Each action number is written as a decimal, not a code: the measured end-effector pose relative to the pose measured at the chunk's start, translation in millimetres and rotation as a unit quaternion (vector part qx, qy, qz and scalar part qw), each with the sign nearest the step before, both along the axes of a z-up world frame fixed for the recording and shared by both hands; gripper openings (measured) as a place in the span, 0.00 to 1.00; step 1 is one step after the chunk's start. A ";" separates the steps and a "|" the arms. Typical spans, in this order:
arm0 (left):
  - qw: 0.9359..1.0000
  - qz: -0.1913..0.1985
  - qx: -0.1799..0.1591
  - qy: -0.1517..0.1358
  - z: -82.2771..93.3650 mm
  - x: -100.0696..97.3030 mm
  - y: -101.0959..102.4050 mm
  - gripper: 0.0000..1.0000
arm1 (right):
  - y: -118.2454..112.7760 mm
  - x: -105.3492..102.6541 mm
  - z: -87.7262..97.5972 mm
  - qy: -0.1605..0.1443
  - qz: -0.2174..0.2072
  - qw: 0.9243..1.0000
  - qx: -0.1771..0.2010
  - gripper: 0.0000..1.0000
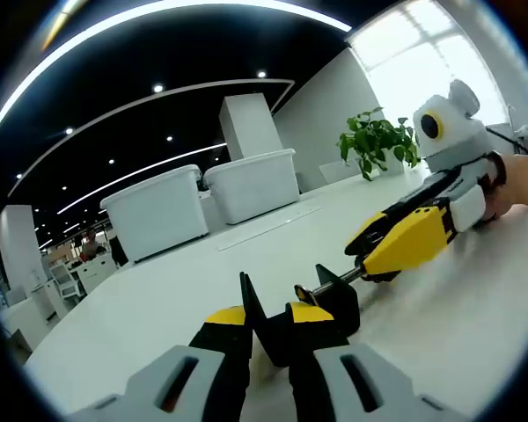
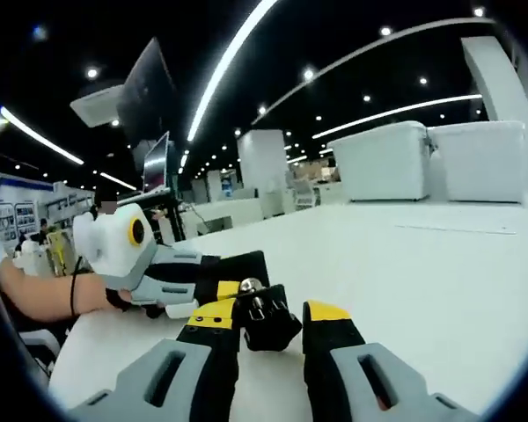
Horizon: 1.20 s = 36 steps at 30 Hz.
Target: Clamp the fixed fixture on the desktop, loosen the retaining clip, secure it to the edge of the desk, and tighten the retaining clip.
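Observation:
A black clamp fixture (image 1: 277, 330) rests on the white desk (image 1: 158, 308), and my left gripper (image 1: 271, 316) is shut on its body. Its screw rod (image 1: 330, 281) runs right into the yellow jaws of my right gripper (image 1: 370, 259), which comes in from the right. In the right gripper view, the black screw knob (image 2: 266, 323) sits between the yellow-tipped jaws of my right gripper (image 2: 271, 312), which are closed against it. My left gripper (image 2: 242, 277) reaches in from the left, held by a person's hand (image 2: 44, 299).
Two white storage bins (image 1: 163, 207) (image 1: 255, 180) stand at the back of the desk, with a potted plant (image 1: 374, 141) beside a bright window. A dark monitor (image 2: 150, 88) hangs beyond the desk (image 2: 422, 272). A hand (image 1: 524, 185) holds the right gripper.

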<state>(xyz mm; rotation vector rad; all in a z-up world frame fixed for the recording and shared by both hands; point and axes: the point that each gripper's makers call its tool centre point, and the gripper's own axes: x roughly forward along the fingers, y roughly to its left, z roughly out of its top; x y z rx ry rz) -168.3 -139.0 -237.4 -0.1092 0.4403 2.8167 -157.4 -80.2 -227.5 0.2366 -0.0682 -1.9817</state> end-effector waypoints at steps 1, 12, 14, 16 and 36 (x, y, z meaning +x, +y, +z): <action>1.000 0.000 0.000 0.000 0.0 0.0 0.0 0.15 | -0.2 -0.1 0.1 -0.002 0.001 1.000 -0.001 0.28; 1.000 0.001 -0.001 0.000 0.1 -0.1 -0.3 0.15 | -1.7 -1.5 -2.4 0.046 0.004 0.999 0.025 0.25; 1.000 0.002 -0.001 0.000 0.1 -0.2 -0.6 0.15 | -2.9 1.1 -1.6 0.077 -0.001 0.996 0.038 0.25; 1.000 0.003 -0.001 0.001 0.0 -0.3 -0.7 0.15 | -4.4 4.4 -0.8 0.116 -0.006 0.992 0.057 0.25; 1.000 0.004 -0.001 0.001 0.0 -0.4 -1.2 0.15 | -1.3 -5.4 5.2 0.063 -0.013 0.998 0.019 0.32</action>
